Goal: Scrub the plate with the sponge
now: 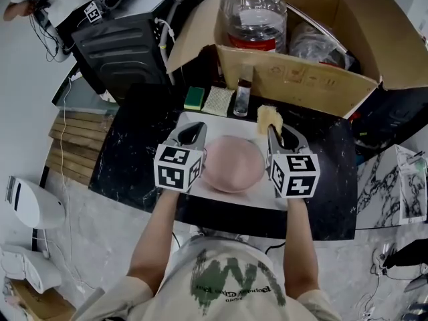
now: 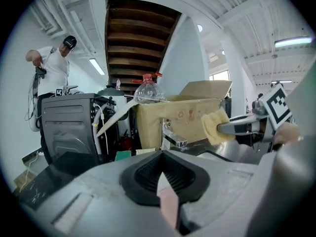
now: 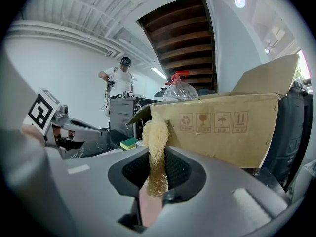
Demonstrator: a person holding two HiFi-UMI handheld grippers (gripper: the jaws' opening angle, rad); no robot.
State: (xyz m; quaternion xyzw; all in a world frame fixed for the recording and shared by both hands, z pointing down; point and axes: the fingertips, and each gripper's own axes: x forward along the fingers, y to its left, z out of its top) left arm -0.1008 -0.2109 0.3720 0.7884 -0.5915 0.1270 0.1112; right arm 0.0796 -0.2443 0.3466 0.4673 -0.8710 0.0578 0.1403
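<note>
So the plate (image 1: pixel 232 162) is a pink, shallow thing lying flat on a white board (image 1: pixel 231 198) on the dark surface (image 1: pixel 134 152), right between the two grippers. Neither one looks to be touching it from the head view.

The right gripper (image 3: pixel 158 158) is pinching the sponge (image 3: pixel 155 132), a pale yellow, stringy, loofah-type one that sticks up past the jaws, just beyond the plate's far right edge. The left gripper (image 2: pixel 160 157) has its jaws pressed together. There's a pink sliver low in the gap, but I can't tell what it is.

My guess on handling: the sponge is light and squishy, so it'll flop unless it's gripped low, like it is now. The plate is probably stiff and slick and will skate around on the board when scrubbed. I'd pin it at the near left rim with the left gripper.

Count:
- One plate.
- Two sponges: the one being held, plus a green-and-yellow one (image 1: pixel 194 97) further back.
- One cardboard box (image 1: pixel 301 79).
- One big water bottle (image 1: pixel 253 12) in it.
</note>
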